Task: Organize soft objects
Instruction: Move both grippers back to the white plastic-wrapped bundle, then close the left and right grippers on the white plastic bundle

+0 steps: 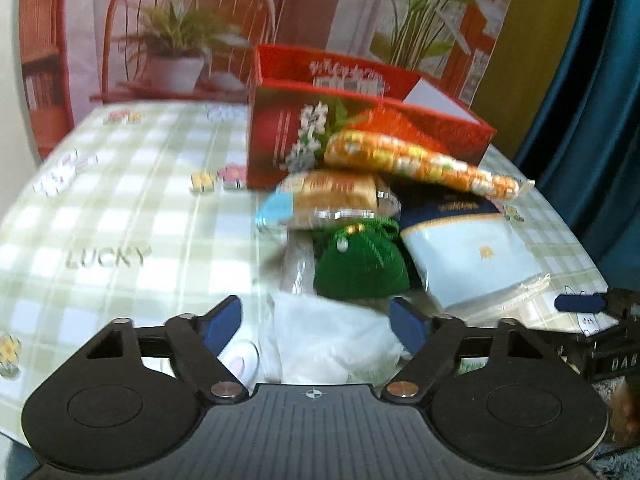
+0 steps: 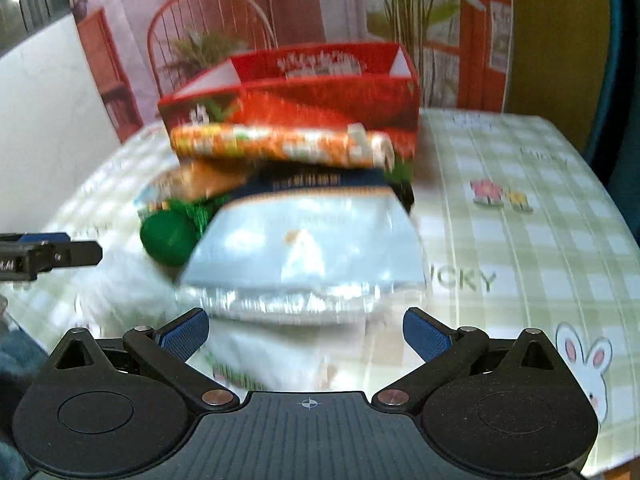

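Surface: tablecloth [image 1: 120, 216], green-and-white check with "LUCKY" print, flowers and rabbits.
Red box [image 1: 360, 128]: open-topped carton toward the far edge of the tabletop, white inner flaps showing.
Pile: soft packs heaped just in front of the red box – blurred in both views.
Orange pack [image 1: 420, 164]: top of the pile, lying tilted against the red box's front wall.
Bread pack [image 1: 336, 196]: clear wrapper, under the orange pack's left end.
Green pouch [image 1: 360, 268]: knitted, drawstring top, in the middle of the pile, beside the pale blue bag.
Pale blue bag [image 2: 312, 248]: dark band along its far end, foil seam at its near end – right side of the pile.
White bag [image 1: 328, 336]: crumpled, nearest the near edge.
Left gripper [image 1: 316, 320]: jaws apart, white bag between the blue pads; contact cannot be told.
Right gripper [image 2: 306, 330]: jaws wide apart, gripping nothing, just short of the pale blue bag's foil seam.
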The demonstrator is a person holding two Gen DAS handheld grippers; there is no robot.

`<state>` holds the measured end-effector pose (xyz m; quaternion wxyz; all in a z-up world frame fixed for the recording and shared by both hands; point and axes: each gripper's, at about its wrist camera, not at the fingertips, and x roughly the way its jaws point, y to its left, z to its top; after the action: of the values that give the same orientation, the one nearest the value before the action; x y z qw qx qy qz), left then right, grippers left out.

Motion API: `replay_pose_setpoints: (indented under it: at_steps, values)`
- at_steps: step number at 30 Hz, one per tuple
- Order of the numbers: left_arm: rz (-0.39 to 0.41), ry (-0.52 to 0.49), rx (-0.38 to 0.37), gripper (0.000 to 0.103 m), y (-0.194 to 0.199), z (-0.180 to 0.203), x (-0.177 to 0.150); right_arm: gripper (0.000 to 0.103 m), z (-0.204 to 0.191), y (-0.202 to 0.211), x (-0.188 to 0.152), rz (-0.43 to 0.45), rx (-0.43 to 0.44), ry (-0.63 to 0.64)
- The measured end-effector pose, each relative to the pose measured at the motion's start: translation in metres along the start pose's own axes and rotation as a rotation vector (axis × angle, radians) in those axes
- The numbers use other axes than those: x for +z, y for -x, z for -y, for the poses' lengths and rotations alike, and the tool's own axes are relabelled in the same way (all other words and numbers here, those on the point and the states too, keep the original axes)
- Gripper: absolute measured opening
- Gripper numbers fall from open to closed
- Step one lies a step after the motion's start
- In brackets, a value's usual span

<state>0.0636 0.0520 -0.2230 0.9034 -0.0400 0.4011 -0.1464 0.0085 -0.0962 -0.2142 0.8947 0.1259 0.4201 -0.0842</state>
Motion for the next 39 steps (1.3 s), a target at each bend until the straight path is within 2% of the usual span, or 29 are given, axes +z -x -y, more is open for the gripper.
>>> replay_pose_setpoints:
  at_steps: [3,7,18,22,24,26,27,31,39]
  values:
    - [-0.024,0.037,-0.012,0.072,-0.006,-0.006,-0.006,0.101,-0.001,-0.004,-0.007,-0.044,0.019,0.007]
    - [-0.059,0.070,-0.031,0.065,-0.014,-0.011,-0.012,0.087,0.000,-0.011,-0.010,-0.089,0.033,-0.003]
    - [-0.096,0.104,-0.070,0.058,-0.023,-0.015,-0.017,0.052,0.001,-0.022,-0.012,-0.121,0.073,-0.004]
    - [-0.111,0.121,-0.070,0.058,-0.026,-0.018,-0.019,0.051,0.002,-0.026,-0.012,-0.129,0.077,-0.014]
    - [-0.114,0.133,-0.074,0.057,-0.027,-0.020,-0.020,0.046,0.002,-0.029,-0.012,-0.132,0.082,-0.016]
    - [-0.112,0.142,-0.079,0.046,-0.027,-0.021,-0.020,0.043,0.000,-0.030,-0.013,-0.130,0.084,-0.009]
    - [-0.105,0.142,-0.080,0.036,-0.025,-0.021,-0.020,0.040,-0.002,-0.030,-0.012,-0.125,0.087,-0.003]
    - [-0.052,0.123,-0.090,0.022,-0.014,-0.017,-0.015,0.029,-0.006,-0.024,-0.010,-0.095,0.099,0.019]
    - [-0.011,0.121,-0.063,0.017,-0.002,-0.015,-0.012,0.016,-0.006,-0.015,-0.004,-0.071,0.184,0.017]
